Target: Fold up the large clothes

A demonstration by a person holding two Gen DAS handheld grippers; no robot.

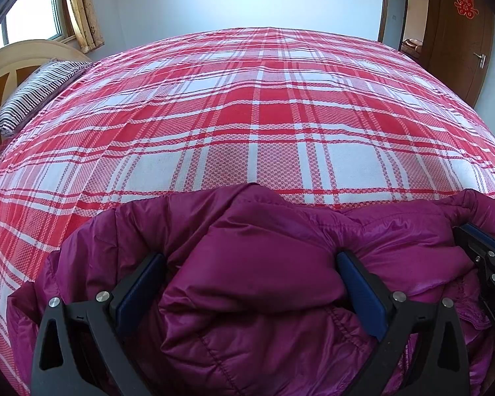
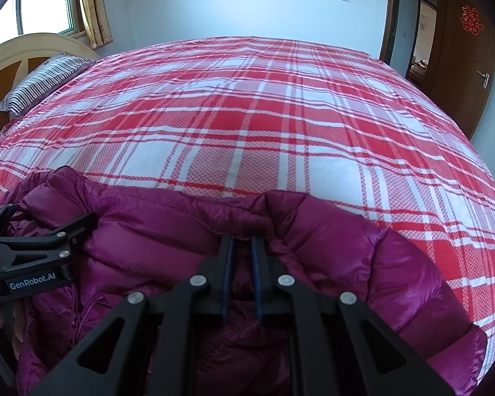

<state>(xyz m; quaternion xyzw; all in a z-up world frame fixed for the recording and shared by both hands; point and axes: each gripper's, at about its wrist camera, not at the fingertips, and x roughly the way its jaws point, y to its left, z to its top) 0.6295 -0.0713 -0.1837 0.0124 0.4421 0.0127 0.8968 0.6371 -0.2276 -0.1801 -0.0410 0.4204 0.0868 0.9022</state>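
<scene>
A shiny magenta puffer jacket (image 1: 264, 264) lies bunched at the near edge of the bed; it also fills the lower right wrist view (image 2: 330, 247). My left gripper (image 1: 250, 260) is open, its blue-padded fingers (image 1: 142, 283) wide apart with a puffy fold of the jacket between them. My right gripper (image 2: 242, 241) has its jaws nearly closed on a fold of the jacket. The right gripper shows at the right edge of the left wrist view (image 1: 488, 257); the left gripper shows at the left of the right wrist view (image 2: 33, 247).
The bed carries a red and white plaid cover (image 1: 247, 115). A striped pillow (image 1: 36, 95) lies by the cream headboard (image 1: 16, 56) at far left. A window with curtain (image 1: 82, 10) is behind it. A brown door (image 1: 462, 33) stands at far right.
</scene>
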